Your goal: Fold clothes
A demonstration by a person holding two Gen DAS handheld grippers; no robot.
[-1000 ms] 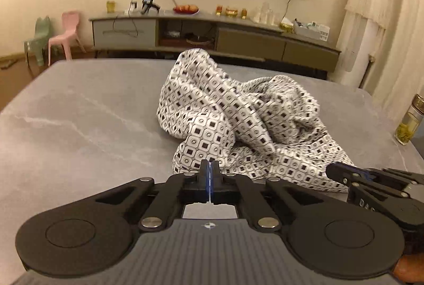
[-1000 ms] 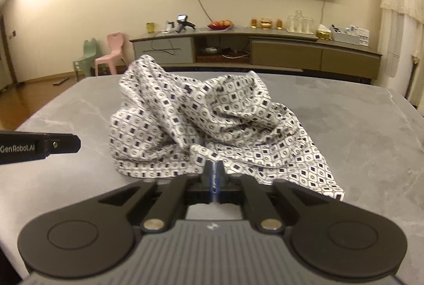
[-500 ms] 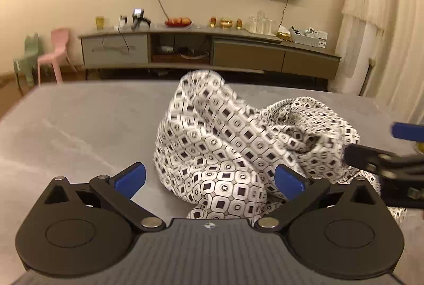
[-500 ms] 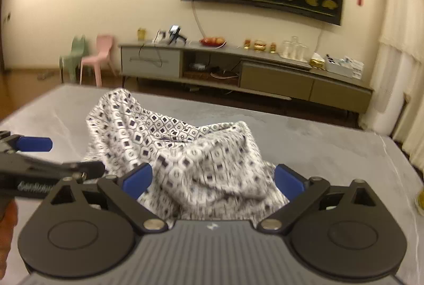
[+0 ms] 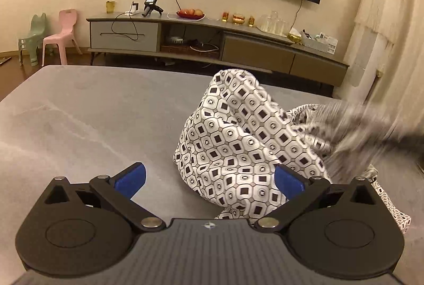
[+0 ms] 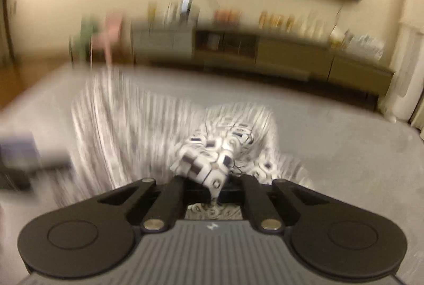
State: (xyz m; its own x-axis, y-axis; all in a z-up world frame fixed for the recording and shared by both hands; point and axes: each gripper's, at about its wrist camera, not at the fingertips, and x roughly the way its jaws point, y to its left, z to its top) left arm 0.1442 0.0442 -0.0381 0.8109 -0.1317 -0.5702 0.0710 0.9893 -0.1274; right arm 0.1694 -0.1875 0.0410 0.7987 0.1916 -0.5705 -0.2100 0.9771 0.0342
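Patterned garment [image 5: 238, 142], white with small dark squares, lies crumpled in a heap on the grey table [image 5: 92, 110], right of the middle in the left wrist view. That view looks forward and down along the left gripper [image 5: 209, 179], whose blue-padded fingers [image 5: 131, 179] stand wide apart over the table; the near edge of the cloth lies between them, the right pad just at its folds, neither pad pressing on it. At the right edge the cloth smears into motion blur and a dark blurred shape crosses it, too unclear to name. Beyond the table a long low cabinet [image 5: 212, 41] stands against the wall; a red dish of fruit [image 5: 190, 13] sits on top of it, and its open middle shelf holds dark items that cannot be made out. The right wrist view is strongly blurred. There the right gripper [image 6: 212, 183] points forward and down with its fingers brought together on a bunched fold of the garment [image 6: 214, 155], which rises from the pinch while the rest of the cloth spreads across the table [image 6: 344, 131] behind. A dark blurred form at the left edge cannot be identified.
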